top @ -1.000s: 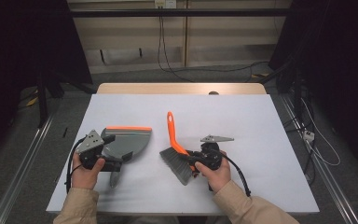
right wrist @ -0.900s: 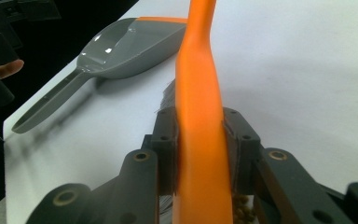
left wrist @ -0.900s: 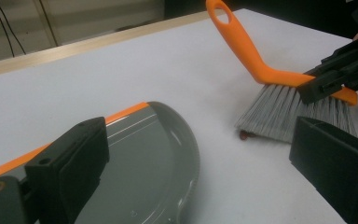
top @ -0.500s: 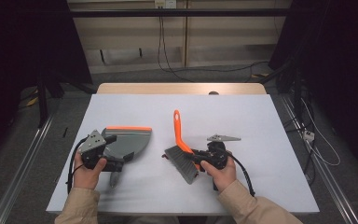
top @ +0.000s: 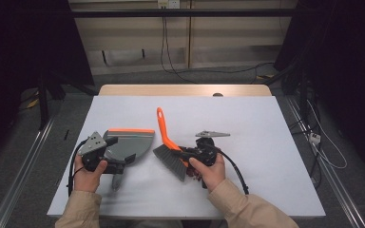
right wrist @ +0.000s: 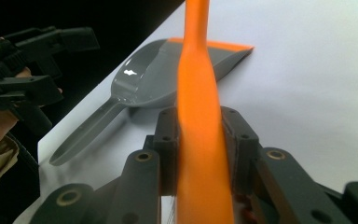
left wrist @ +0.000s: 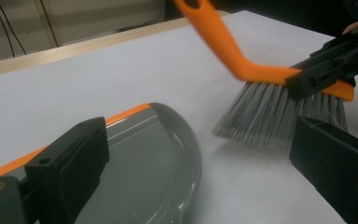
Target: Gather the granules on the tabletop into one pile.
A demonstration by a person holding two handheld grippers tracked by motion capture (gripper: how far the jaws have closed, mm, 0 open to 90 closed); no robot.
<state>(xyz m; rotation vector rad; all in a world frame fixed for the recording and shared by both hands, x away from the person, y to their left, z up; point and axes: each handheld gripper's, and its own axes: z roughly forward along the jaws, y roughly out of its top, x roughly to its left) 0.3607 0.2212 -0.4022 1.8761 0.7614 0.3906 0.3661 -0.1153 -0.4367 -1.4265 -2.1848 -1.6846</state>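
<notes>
— Room and surface, first entry? 
— Dim walls, a pale panelled back with hanging cables, and grey flooring are recorded; a white table (top: pixel 266 142) with a wooden far edge is set in the middle.

— Next largest item? 
— Dustpan (top: pixel 128 145): grey glossy plastic, a rounded scoop with an orange strip along its straight lip and a long grey handle. It is laid flat on the table's left half, just beside the brush.

— And the brush (top: pixel 168 152)? 
— Hand brush: a smooth orange plastic handle, bent above the head, with a fan of grey bristles. It is held tilted near the table's middle, handle pointing away from the person, bristles toward the dustpan.

— Tools? 
— Right gripper (top: pixel 190 154): black jaws are seen clamped narrowly on the orange back of the brush, above the bristles. Left gripper (top: pixel 116 161): black jaws are seen standing wide apart over the dustpan, nothing pressed between them.

— Smallest item? 
— Grey three-cornered plate (top: pixel 212 134) on the right gripper.
</notes>
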